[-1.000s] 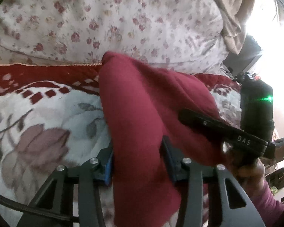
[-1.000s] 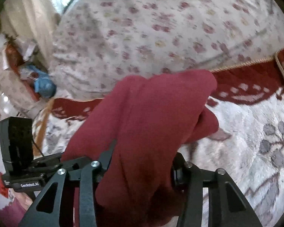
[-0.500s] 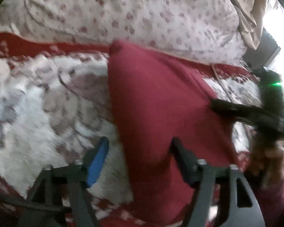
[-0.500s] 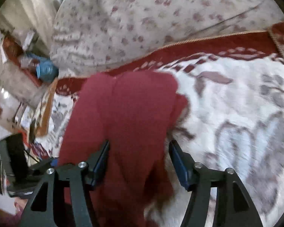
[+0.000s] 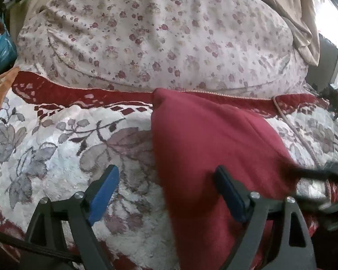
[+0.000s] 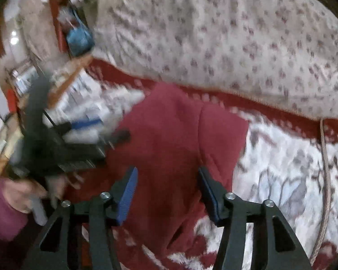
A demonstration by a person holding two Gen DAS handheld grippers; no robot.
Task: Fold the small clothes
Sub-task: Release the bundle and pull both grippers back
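A maroon garment lies folded on the floral blanket, its top corner near the red border. My left gripper hovers over the garment's left edge. Its jaws are opening wide; the left pad is over the blanket, the right pad over the cloth, and neither presses. In the right wrist view the garment lies under my right gripper. Those jaws are closing with the cloth below and between them, pads apart from it. The left gripper shows blurred at the left, and the right gripper is a dark blur.
A large flower-print pillow fills the back. A thin cord runs down the blanket on the right. A blue bag and cluttered shelves sit at the far left. A hand in a magenta sleeve holds the left gripper.
Both grippers have let go of the maroon garment, which was raised between their jaws and now lies on the blanket. The left jaws spread wide. The right gripper swung sideways and rolled.
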